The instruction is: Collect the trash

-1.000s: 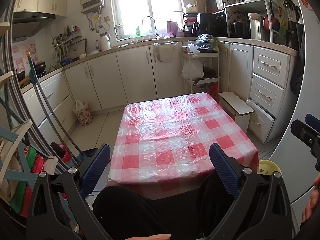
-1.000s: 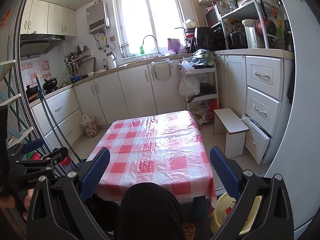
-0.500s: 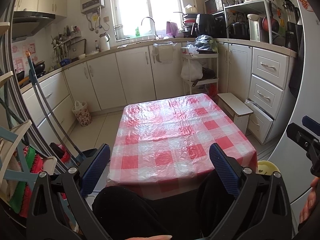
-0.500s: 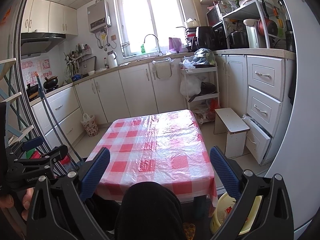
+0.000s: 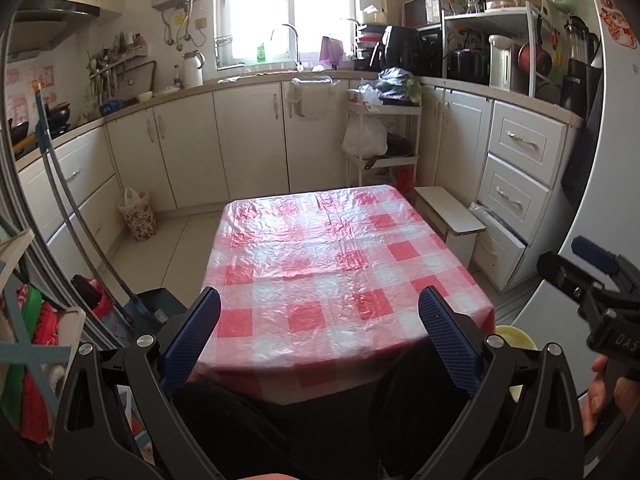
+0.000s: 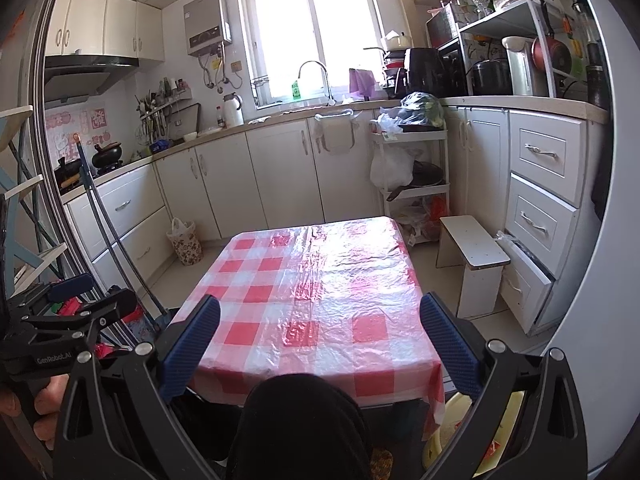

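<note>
Both tools hung over the near end of the checked tablecloth (image 5: 332,264), and neither held anything. The left gripper (image 5: 320,328) stood released, its blue pads wide apart with the cloth showing between them; the right gripper (image 6: 320,332) was released just the same.

No trash lay on the table that either view could show. The only loose scraps visible sat in the yellow basin (image 6: 472,436) on the floor at the near right corner of the table, where red and white bits showed inside its rim; what they were was too small to tell. A patterned waste basket (image 6: 185,242) with a bag liner stood on the floor at the far left, against the cabinets.

The likeliest trouble, as I judged it, was a wrong pick: with nothing obvious on the cloth, a gripper could close on the slick plastic cover itself and drag it off the table. Reaching down to the basin carried another risk, since the person's dark-clad knee (image 6: 304,420) and the table's overhanging cloth crowded that corner and could block the right gripper or snag it. The white stool (image 6: 474,248) to the right also narrowed the path.
</note>
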`<state>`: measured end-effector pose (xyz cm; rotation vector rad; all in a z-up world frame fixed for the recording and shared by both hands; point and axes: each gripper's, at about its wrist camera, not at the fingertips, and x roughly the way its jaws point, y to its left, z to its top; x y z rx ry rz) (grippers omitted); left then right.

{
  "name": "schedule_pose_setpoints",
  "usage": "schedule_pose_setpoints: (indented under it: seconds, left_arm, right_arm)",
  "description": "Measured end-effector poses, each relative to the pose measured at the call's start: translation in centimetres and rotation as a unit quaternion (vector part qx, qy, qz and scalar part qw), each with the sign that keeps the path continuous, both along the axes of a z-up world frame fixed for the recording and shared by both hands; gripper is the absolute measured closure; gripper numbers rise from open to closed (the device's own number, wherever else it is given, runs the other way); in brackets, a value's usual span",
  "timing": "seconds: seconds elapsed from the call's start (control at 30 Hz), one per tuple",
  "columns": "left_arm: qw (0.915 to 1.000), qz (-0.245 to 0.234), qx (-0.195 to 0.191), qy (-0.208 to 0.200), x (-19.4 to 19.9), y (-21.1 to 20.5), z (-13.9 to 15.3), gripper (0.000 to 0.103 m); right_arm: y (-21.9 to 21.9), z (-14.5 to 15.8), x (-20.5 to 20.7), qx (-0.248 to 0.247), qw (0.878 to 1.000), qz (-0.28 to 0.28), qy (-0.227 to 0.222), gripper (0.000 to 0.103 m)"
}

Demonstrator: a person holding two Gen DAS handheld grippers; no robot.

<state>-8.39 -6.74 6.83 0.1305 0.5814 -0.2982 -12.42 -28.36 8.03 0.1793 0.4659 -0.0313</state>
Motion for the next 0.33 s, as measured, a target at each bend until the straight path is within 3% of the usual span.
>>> schedule_pose_setpoints:
  seconds: [0.07,0.2,0.33]
  left_arm:
    - [0.9997,-0.001,0.015,0.017,2.4,-0.1,-0.9,0.007]
    - [0.9958,0.008,0.041,0.082,11.1,-0.7,-4.5,0.007]
    - [0.9909,0.034,0.057,0.117,19.9,-1.4,-9.0,0.007]
  right_arm:
    - [-0.3,-0.3,1.9,-0.004,1.0,0.004,0.006,0.007]
    - [-0.6,-1.9,7.7,-0.025,0.999,0.017,0.039,0.007]
    - [-1.5,-6.3,15.8,-0.043,0.993,0.025,0.105,0.007]
